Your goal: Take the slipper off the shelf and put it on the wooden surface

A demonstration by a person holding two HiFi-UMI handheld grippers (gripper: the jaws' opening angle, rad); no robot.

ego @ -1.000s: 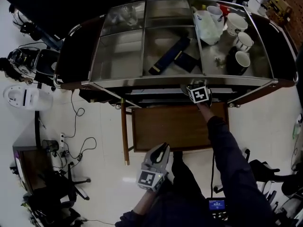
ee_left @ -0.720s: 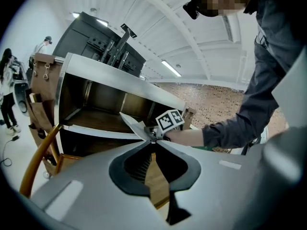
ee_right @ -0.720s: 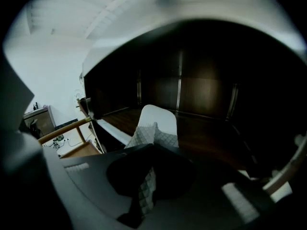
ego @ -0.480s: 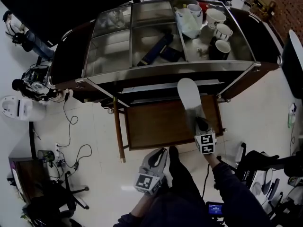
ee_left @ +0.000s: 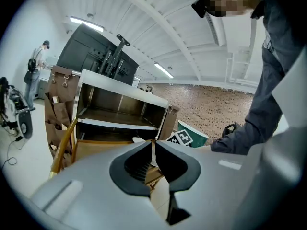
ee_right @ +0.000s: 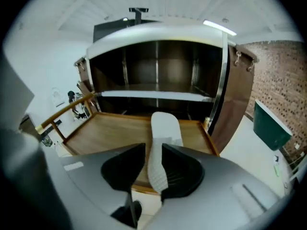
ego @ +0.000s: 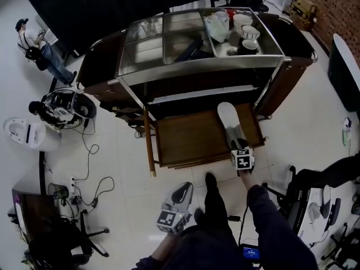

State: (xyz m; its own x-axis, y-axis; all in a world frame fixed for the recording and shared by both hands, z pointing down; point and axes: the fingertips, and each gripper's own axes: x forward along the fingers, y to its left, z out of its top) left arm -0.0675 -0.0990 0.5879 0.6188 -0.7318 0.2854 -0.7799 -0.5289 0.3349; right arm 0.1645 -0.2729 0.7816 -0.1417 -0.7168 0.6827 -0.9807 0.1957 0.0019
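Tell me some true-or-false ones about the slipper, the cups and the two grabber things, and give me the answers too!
1. The white slipper lies on the wooden surface. True.
2. The left gripper holds the slipper. False: its fingers are shut on nothing, down by the person, away from the wooden surface.
3. Mugs stand on the top of the shelf. True.
4. The right gripper is far from the slipper. False: the slipper's near end sits between its fingers, which are opening.
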